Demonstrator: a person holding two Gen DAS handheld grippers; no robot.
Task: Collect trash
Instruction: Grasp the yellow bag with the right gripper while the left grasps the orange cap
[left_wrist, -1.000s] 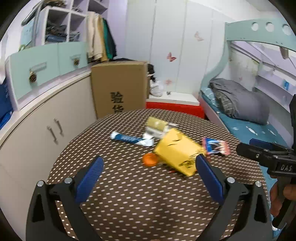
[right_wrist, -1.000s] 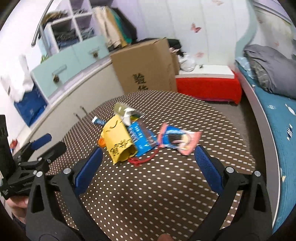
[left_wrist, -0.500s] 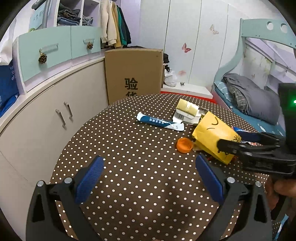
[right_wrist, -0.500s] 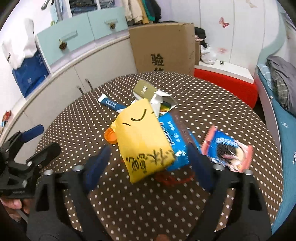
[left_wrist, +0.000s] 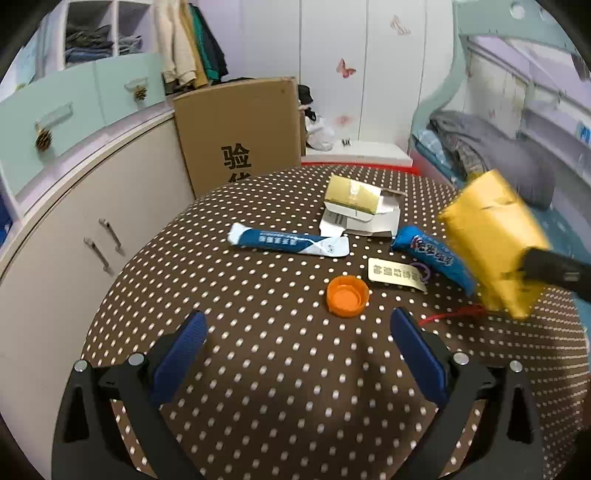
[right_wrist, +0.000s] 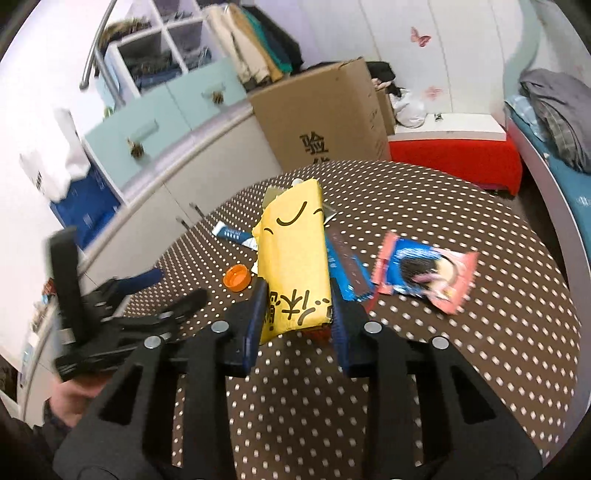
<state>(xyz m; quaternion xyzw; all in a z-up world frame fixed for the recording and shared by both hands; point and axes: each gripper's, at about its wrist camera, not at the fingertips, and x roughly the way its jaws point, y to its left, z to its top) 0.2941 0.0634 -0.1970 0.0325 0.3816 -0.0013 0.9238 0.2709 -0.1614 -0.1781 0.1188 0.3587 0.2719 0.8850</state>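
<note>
Right gripper (right_wrist: 297, 314): jaws have just been closing and now clamp the lower end of the yellow packet (right_wrist: 293, 254), which is held clear of the dotted table (right_wrist: 461, 350). Left gripper (left_wrist: 297, 338): jaws wide apart, nothing between them, hovering above the table just short of the orange cap (left_wrist: 347, 295). Lying on the table: a blue-and-white sachet (left_wrist: 288, 240), a blue wrapper (left_wrist: 432, 256), a gold tag (left_wrist: 395, 275), an opened gold carton (left_wrist: 360, 208) and a pink wrapper (right_wrist: 424, 271)

Yellow packet (right_wrist: 293, 258), orange cap (left_wrist: 347, 296), brown white-dotted tablecloth (left_wrist: 280, 369).
</note>
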